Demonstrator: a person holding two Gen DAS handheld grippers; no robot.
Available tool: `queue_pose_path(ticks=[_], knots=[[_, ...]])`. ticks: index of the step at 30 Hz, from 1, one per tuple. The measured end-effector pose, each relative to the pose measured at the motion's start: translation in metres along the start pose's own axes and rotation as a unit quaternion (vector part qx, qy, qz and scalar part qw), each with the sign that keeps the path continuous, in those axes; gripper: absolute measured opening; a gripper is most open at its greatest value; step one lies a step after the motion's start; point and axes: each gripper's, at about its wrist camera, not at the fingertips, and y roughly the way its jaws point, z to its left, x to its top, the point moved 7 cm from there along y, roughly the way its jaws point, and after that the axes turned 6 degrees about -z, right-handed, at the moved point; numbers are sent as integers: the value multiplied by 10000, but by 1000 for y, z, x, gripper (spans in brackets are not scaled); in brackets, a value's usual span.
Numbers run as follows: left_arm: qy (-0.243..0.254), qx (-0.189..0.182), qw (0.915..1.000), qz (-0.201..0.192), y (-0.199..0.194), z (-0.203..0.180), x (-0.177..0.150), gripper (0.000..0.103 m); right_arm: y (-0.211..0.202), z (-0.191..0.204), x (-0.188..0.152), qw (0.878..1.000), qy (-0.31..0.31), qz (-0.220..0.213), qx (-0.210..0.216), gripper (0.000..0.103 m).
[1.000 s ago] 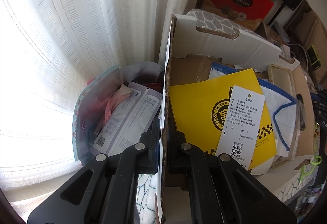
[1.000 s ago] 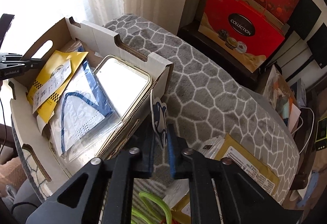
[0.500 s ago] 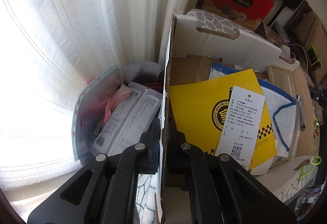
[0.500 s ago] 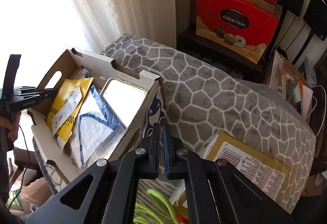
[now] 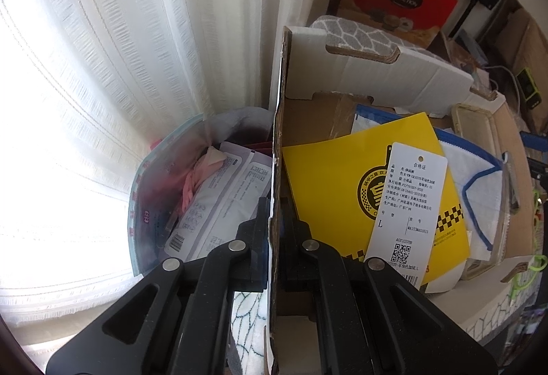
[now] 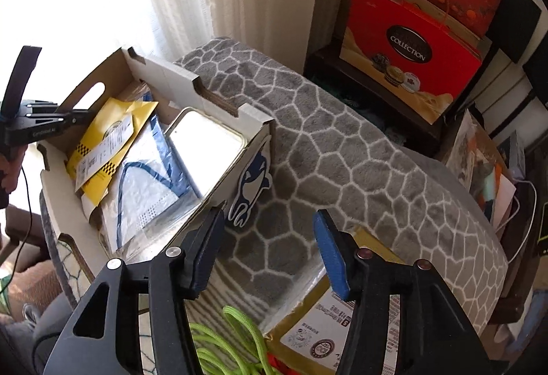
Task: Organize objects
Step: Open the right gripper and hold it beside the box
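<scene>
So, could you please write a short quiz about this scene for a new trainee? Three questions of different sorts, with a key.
1. True or false: the left gripper is clamped on the side wall of the cardboard box.
2. Multiple choice: what lies on the yellow bag in the box? A) a white tag B) a green cord C) a red gift box
3. Fill in: the jaws of the right gripper are opening with ______ between them.

Key: 1 true; 2 A, the white tag; 3 nothing.
</scene>
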Motion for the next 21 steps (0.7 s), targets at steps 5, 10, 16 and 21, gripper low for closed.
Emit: queue_pose_path(ticks=[5, 10, 16, 21], knots=[[-212, -90, 9997, 6, -1, 9, 1, 4, 3, 6, -3, 10000, -72, 0, 45, 52], [-186, -85, 9998, 21, 0, 9, 3, 4, 14, 17, -4, 9982, -509, 150, -275, 54], [-227, -81, 9997, 17, 1, 14, 4, 4, 24, 13, 3, 9955, -815, 254, -421, 63], [-183, -88, 9998, 10, 2, 13, 4, 4, 25, -4, 9, 9938, -717, 193, -827, 60]])
